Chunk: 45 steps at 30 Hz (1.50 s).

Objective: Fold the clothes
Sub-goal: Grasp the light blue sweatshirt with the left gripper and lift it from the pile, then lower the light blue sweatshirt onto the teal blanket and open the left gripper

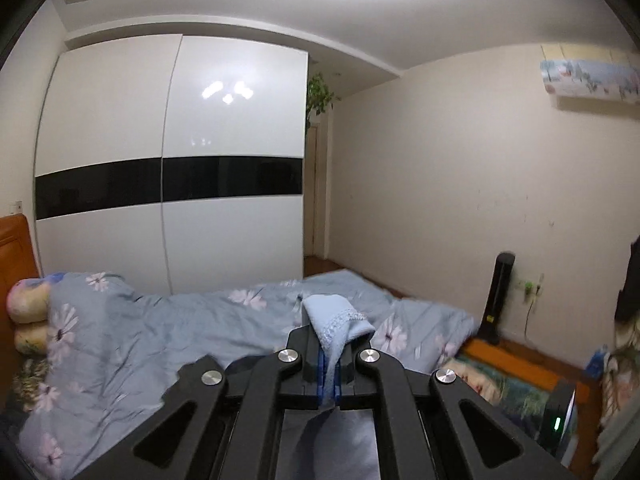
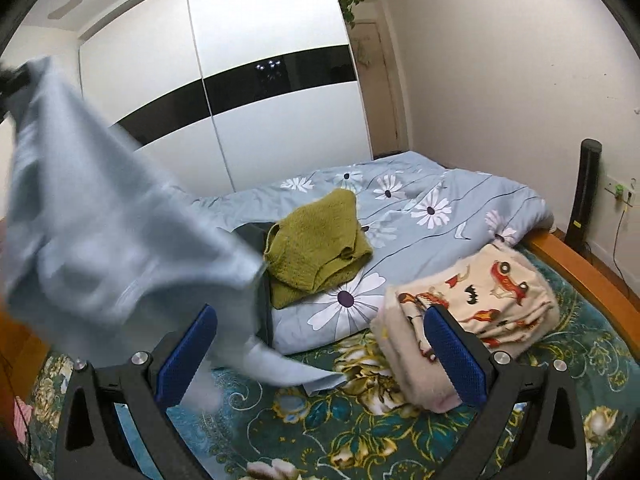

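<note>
A: We have the light blue garment (image 2: 120, 240) up in the air. In the right wrist view it hangs from about ten o'clock down to a tail that touches the floral bedsheet (image 2: 360, 432) near six, blurred all over.

B: And our left tongs (image 1: 331, 344) are closed tight on a lace-trimmed edge of it, the fabric bunched above the pads and the rest dropping out of sight below.

A: Our right tongs (image 2: 320, 356) stand wide apart, blue pads facing each other, with nothing between them. The cloth's tail passes close by the left pad, but we cannot tell whether it touches.

B: So this piece looks unfolded to us, only lifted by one edge. We judge that the second grip is still to come, then laying it flat and folding.

A: Further out, at one o'clock from the tail, a green knitted sweater (image 2: 316, 248) sits roughly doubled over on the blue daisy-print quilt (image 2: 440, 200).

B: At three o'clock the cream blanket with red cars (image 2: 480, 300) lies in a tidy stack on the bedsheet. Those two may count as done, though the sweater looks loose.

A: Behind it all stand the white wardrobe (image 2: 260, 80) with its black band, a black tower fan (image 2: 586, 188) by the wall, and the wooden bed frame (image 2: 580, 268).
</note>
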Available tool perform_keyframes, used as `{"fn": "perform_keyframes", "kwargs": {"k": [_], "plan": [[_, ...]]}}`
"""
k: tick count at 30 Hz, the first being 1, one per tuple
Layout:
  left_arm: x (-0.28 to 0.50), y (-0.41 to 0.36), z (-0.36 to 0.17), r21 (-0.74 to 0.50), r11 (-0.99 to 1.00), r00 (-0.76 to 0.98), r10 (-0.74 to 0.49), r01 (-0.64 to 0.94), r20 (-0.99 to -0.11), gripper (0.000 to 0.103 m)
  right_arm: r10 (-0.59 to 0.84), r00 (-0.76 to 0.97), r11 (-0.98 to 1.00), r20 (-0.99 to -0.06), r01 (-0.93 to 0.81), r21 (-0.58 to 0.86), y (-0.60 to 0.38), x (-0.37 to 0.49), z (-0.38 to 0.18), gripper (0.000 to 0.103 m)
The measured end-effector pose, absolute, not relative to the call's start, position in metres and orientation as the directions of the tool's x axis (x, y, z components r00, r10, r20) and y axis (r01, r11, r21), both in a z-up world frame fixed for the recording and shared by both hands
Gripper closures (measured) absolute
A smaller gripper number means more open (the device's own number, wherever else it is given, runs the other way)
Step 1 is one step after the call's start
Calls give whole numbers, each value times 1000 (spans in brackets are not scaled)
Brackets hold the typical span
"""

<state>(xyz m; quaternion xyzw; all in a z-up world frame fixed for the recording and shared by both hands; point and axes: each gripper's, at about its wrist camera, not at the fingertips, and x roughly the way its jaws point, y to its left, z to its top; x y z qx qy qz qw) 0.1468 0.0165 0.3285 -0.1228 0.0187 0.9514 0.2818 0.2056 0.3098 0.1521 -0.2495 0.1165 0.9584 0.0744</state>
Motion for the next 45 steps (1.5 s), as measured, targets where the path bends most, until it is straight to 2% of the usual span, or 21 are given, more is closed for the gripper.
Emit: {"fn": "perform_keyframes", "kwargs": {"k": [3,7,12,15,19,24,35,40,42,44,45], "plan": [[152,-19,296,-33,-873,-821,470,-486,-325,100,70,-862,-966,-502,-185,183,301,213,153,0],[145,-73,227,-90,-909,-781,397,-407,-481,100,13,-845,-978,-534,-122,168,281,216,144,0],[144,-147,121,-113,-973,-705,223,-201,-673,100,-69,-843,-994,-534,15,104,238,219,133,0],[144,-187,66,-127,-989,-642,142,-71,-753,100,-108,-854,-992,-509,61,108,212,220,133,0],[155,-227,19,-157,-987,-600,106,33,-793,98,-148,-876,-985,-458,88,148,189,221,136,0],[160,-275,-9,-195,-970,-588,72,148,-806,96,-154,-894,-984,-422,99,150,163,211,141,0],[123,-367,-79,-220,-918,-472,42,329,-881,96,-262,-757,-964,-599,181,194,113,167,104,0],[108,-375,-101,-227,-918,-427,71,325,-901,96,-257,-690,-966,-677,174,189,99,150,81,3],[112,-374,-105,-231,-920,-427,78,318,-901,88,-253,-669,-967,-699,175,183,93,142,73,3],[120,-375,-108,-244,-917,-431,90,316,-898,63,-255,-644,-967,-721,178,182,85,135,64,4],[126,-376,-108,-257,-915,-440,100,312,-892,56,-256,-632,-966,-732,181,182,81,131,60,6]]}}
